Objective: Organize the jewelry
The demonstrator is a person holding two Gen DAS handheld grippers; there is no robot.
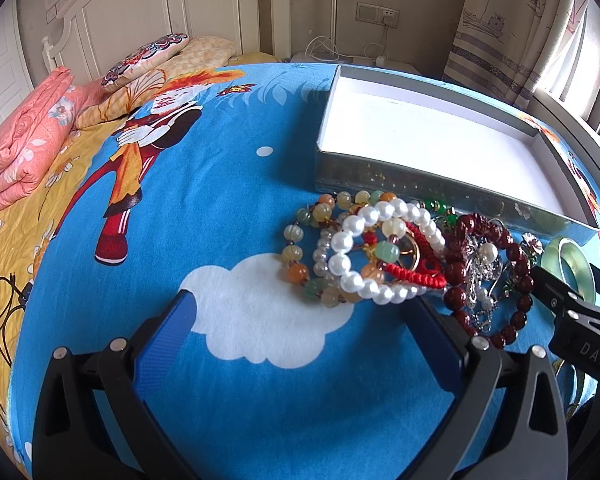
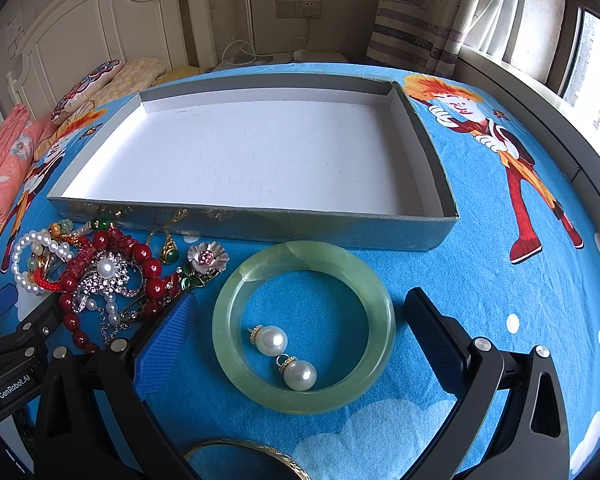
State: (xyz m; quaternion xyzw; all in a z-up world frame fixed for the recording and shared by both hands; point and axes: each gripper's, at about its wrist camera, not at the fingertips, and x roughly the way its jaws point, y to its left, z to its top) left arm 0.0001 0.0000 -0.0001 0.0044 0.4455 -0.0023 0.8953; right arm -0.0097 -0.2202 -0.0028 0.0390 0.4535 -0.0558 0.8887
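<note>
In the left wrist view, the left tool (image 1: 300,312) is spread wide with nothing between its blue pads, low over the bed sheet (image 1: 228,200) at the bottom centre of the frame. Just above and right of it lies the tangle of jewelry: a white pearl bracelet (image 1: 384,248) draped over a multicoloured bead strand (image 1: 300,240) and a red cord bracelet (image 1: 420,268), with a dark red bead bracelet (image 1: 492,280) and a rhinestone brooch (image 1: 480,268) to the right. The open box (image 1: 440,140) sits in the upper right, its near wall touching the heap, its white floor bare. The right tool's arm enters at the right edge.

In the right wrist view, the right tool (image 2: 300,312) is also wide and empty, its fingers straddling a pale green jade bangle (image 2: 304,324) at centre. Two pearl earrings (image 2: 286,356) lie inside the bangle's ring. The box (image 2: 260,220) fills the upper half, just beyond the bangle. A silver flower brooch (image 2: 206,258) and the heap sit to the left; a gold bangle (image 2: 256,456) peeks in at the bottom edge.

The step in hand looks like picking up the jade bangle. Stone is smooth and brittle, so I would close on one side of the rim rather than across the whole ring, lift straight up clear of the earrings, and set it down gently inside the box rather than dropping it.
</note>
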